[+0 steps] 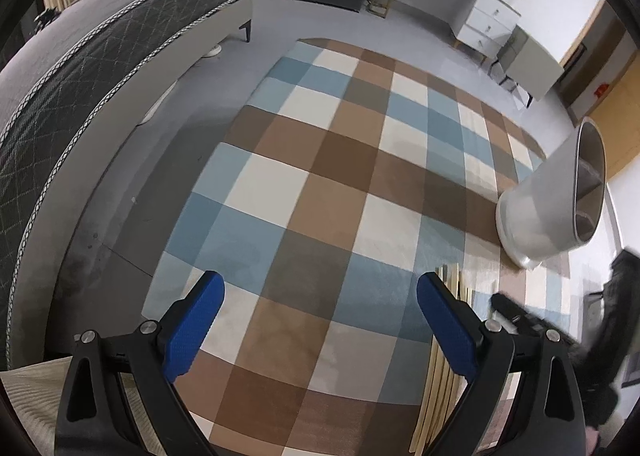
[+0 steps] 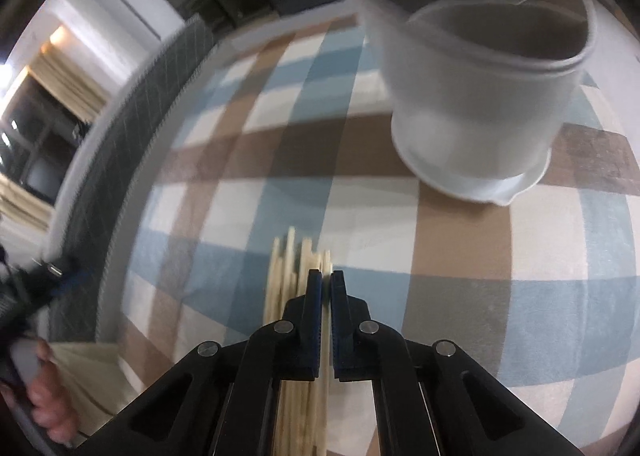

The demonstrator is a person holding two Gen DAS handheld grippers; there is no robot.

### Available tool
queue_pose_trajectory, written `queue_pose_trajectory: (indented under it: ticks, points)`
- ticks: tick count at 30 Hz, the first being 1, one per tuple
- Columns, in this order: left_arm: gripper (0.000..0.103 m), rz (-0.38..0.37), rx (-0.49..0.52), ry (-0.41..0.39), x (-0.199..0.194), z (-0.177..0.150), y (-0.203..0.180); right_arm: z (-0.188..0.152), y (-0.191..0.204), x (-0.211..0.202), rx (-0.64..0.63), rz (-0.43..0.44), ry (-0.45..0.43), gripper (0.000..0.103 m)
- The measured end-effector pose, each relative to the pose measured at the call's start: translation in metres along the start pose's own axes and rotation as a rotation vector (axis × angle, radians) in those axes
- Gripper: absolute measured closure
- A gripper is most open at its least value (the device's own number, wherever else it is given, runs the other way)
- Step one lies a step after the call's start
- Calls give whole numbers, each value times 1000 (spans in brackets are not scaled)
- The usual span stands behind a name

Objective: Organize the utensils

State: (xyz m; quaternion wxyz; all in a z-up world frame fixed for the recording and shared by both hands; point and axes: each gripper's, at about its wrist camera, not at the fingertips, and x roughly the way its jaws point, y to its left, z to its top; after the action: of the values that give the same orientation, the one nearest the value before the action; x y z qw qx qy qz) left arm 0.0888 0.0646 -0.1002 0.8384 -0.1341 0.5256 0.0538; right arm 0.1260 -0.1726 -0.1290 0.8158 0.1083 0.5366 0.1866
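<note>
Several pale wooden chopsticks (image 2: 290, 272) lie in a bundle on the checked rug. My right gripper (image 2: 326, 276) is shut on one chopstick at the right edge of the bundle. A white cylindrical utensil holder (image 2: 472, 104) with a divider inside stands on the rug just beyond. In the left wrist view the chopsticks (image 1: 440, 380) lie beside the right finger, and the holder (image 1: 548, 200) stands at the right. My left gripper (image 1: 318, 292) is open and empty above the rug. The right gripper (image 1: 520, 316) shows blurred at the lower right.
A blue, brown and cream checked rug (image 1: 320, 196) covers the floor. A dark quilted bed (image 1: 80, 76) runs along the left. A white dresser (image 1: 480, 4) and a cabinet (image 1: 532, 64) stand at the back right.
</note>
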Motion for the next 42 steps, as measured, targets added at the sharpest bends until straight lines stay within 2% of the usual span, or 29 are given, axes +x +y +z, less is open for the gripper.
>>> queue_pose_trajectory:
  ticks: [3, 6, 12, 17, 23, 29, 31, 34, 37, 39, 40, 42]
  points:
    - [9, -2, 43, 35, 9, -4, -12, 2, 0, -20, -3, 35, -84, 100]
    - [9, -26, 78, 111, 27, -12, -24, 3, 2, -39, -23, 65, -161, 101]
    - [9, 19, 161, 204, 56, -32, -50, 3, -2, -65, -34, 106, -256, 101]
    - [9, 41, 199, 227, 65, -41, -63, 3, -14, -80, -3, 124, -302, 101]
    - [9, 93, 230, 253, 74, -50, -72, 4, -19, -81, -2, 135, -309, 101]
    - [9, 107, 218, 260, 74, -54, -68, 3, -26, -94, 13, 148, -331, 101]
    - [12, 102, 211, 260, 74, -53, -66, 2, -27, -99, 9, 152, -341, 101]
    - [26, 83, 200, 252, 71, -50, -65, 2, -27, -102, 10, 150, -350, 101]
    - [47, 75, 221, 248, 67, -48, -71, 2, -28, -103, 13, 148, -353, 101]
    - [68, 71, 228, 252, 66, -45, -74, 2, -30, -103, 15, 148, -355, 101]
    - [74, 68, 233, 252, 67, -42, -76, 2, -30, -103, 16, 150, -354, 101]
    - [93, 64, 224, 258, 69, -41, -75, 2, -28, -104, 15, 152, -353, 101]
